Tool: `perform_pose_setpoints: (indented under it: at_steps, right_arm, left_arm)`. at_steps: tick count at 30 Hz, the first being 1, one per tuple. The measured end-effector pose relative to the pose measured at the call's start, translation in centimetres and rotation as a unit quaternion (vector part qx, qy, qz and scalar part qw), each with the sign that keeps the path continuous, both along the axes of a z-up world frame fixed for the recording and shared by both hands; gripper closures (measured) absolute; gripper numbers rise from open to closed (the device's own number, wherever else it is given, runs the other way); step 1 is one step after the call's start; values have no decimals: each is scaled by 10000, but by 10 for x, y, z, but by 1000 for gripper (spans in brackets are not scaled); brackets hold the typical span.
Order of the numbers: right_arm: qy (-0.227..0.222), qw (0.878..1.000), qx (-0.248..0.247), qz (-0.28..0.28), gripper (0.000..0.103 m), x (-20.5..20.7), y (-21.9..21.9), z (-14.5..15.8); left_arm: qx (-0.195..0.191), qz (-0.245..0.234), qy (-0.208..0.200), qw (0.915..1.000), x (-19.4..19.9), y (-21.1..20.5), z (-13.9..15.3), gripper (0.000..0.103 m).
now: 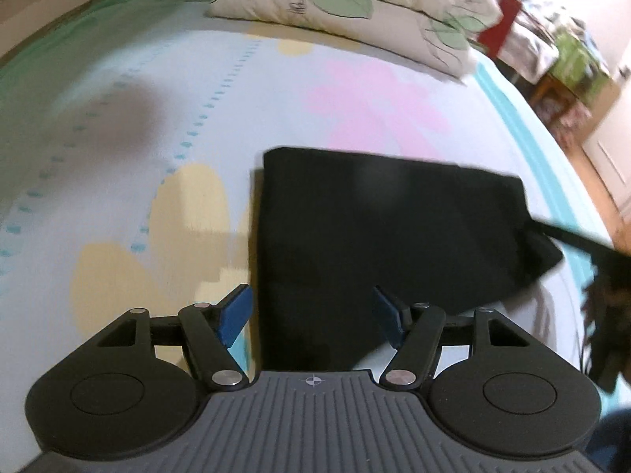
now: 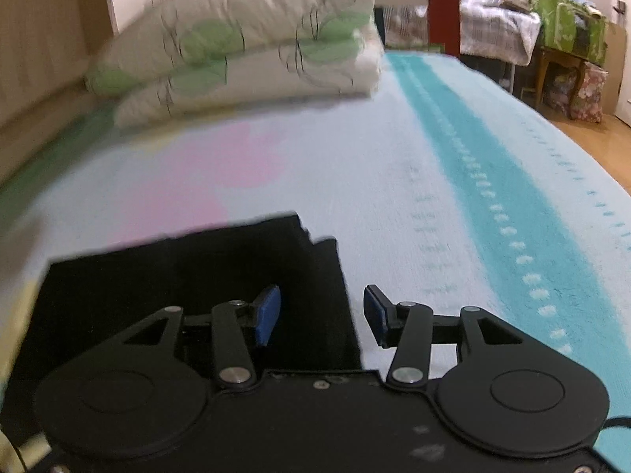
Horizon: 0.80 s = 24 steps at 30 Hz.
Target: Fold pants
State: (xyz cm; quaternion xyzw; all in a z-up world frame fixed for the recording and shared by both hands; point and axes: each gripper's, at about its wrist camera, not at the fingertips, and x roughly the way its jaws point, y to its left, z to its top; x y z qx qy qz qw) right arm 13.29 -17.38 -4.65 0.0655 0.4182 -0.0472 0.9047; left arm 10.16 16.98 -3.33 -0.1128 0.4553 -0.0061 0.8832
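Note:
The black pants (image 1: 374, 228) lie folded into a compact rectangle on the pale blue bedsheet (image 1: 157, 118). My left gripper (image 1: 311, 315) is open and empty, hovering over the near left edge of the pants. The right gripper appears at the right edge of the left wrist view (image 1: 607, 315) as a dark blurred shape. In the right wrist view the pants (image 2: 177, 287) lie low and left, with stacked layers at their far right corner. My right gripper (image 2: 321, 315) is open and empty above the pants' right edge.
Two stacked pillows with green leaf print (image 1: 355, 12) (image 2: 244, 47) lie at the head of the bed. A teal stripe (image 2: 493, 197) runs along the sheet. Cluttered furniture (image 2: 552, 39) and wooden floor (image 2: 591, 134) lie beyond the bed's right side.

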Motion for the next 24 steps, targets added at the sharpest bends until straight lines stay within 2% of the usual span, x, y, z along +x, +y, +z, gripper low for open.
perform_pose_setpoints:
  at_steps: [3, 6, 10, 11, 13, 14, 16, 19, 21, 24]
  right_arm:
    - [57, 9996, 124, 259, 47, 8, -8, -9]
    - [113, 9985, 344, 411, 42, 12, -15, -15]
    - [103, 9946, 964, 372, 37, 12, -27, -28]
    - [76, 9933, 1107, 311, 34, 12, -30, -30]
    - [86, 9915, 1261, 308, 32, 16, -32, -32]
    - [117, 9912, 1276, 343, 32, 17, -31, -32]
    - [203, 9877, 1431, 602, 30, 22, -29, -33]
    - [218, 9884, 1323, 712, 30, 22, -24, -34]
    - [228, 9874, 1354, 785, 30, 22, -25, -35]
    - [211, 9829, 1671, 740, 30, 22, -35, -40]
  left_arm:
    - [-126, 41, 133, 9998, 24, 2, -13, 38]
    - [-94, -41, 244, 9997, 30, 7, -20, 38]
    - [-160, -240, 460, 9985, 41, 9, -35, 37]
    - [-191, -251, 512, 9982, 42, 9, -39, 36]
    - [-292, -285, 332, 9986, 41, 10, -40, 26]
    - [-293, -301, 302, 9987, 41, 9, -41, 24]
    - [-190, -400, 238, 9987, 43, 6, -42, 19]
    - [-104, -561, 135, 9983, 49, 2, -45, 11]
    - [-223, -606, 101, 9979, 53, 2, -47, 2]
    - [-232, -641, 118, 9976, 57, -1, -48, 1]
